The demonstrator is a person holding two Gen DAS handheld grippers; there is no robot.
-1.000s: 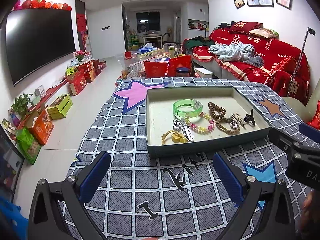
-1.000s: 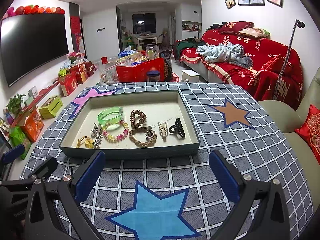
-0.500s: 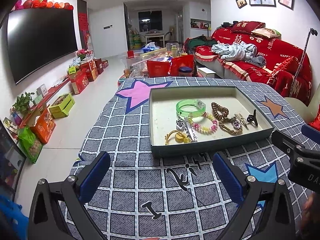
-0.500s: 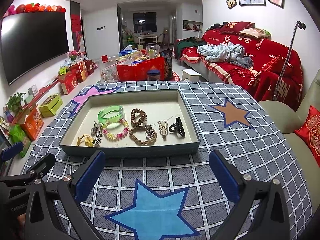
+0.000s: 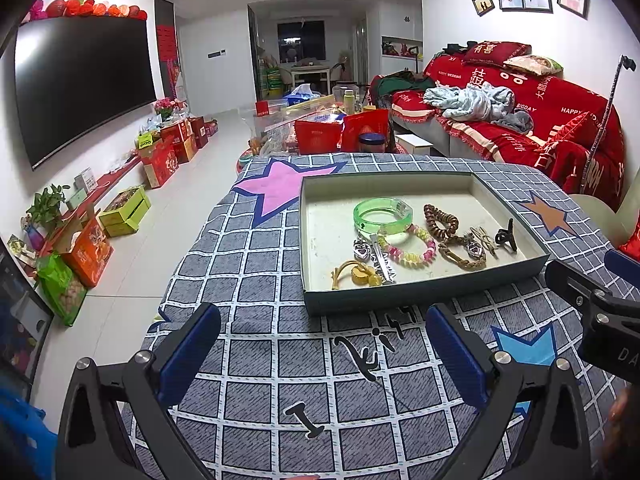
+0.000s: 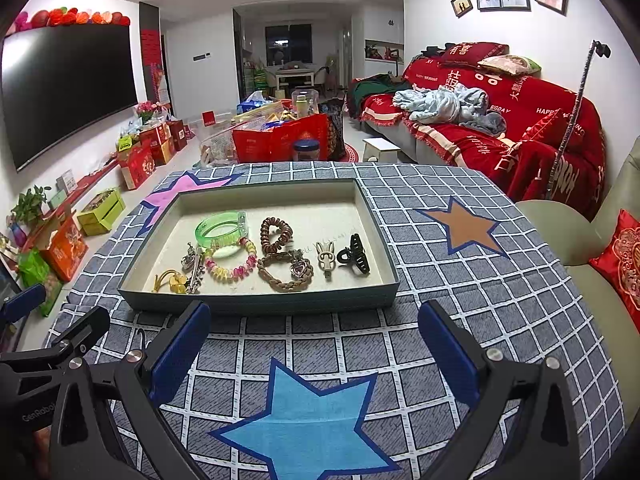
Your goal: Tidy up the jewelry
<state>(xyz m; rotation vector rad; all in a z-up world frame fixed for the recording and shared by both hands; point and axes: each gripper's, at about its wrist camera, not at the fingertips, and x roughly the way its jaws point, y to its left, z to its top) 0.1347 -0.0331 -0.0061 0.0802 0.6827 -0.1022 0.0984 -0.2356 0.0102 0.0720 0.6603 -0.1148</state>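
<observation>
Jewelry sits loose in a shallow grey tray [image 6: 256,300] on the checked worktop [image 6: 460,300]: a green bangle [image 6: 221,229], a pink-and-yellow bead bracelet [image 6: 231,264], a brown coil tie [image 6: 276,234], a braided brown bracelet [image 6: 285,272], a black claw clip [image 6: 353,254] and a yellow piece [image 6: 172,280]. The tray lies just ahead of the right gripper [image 6: 314,350], whose fingers [image 6: 180,348] stand wide and empty. The left gripper [image 5: 322,354], also spread wide and empty, hovers low over the cloth, with the tray ahead and toward its right finger.
</observation>
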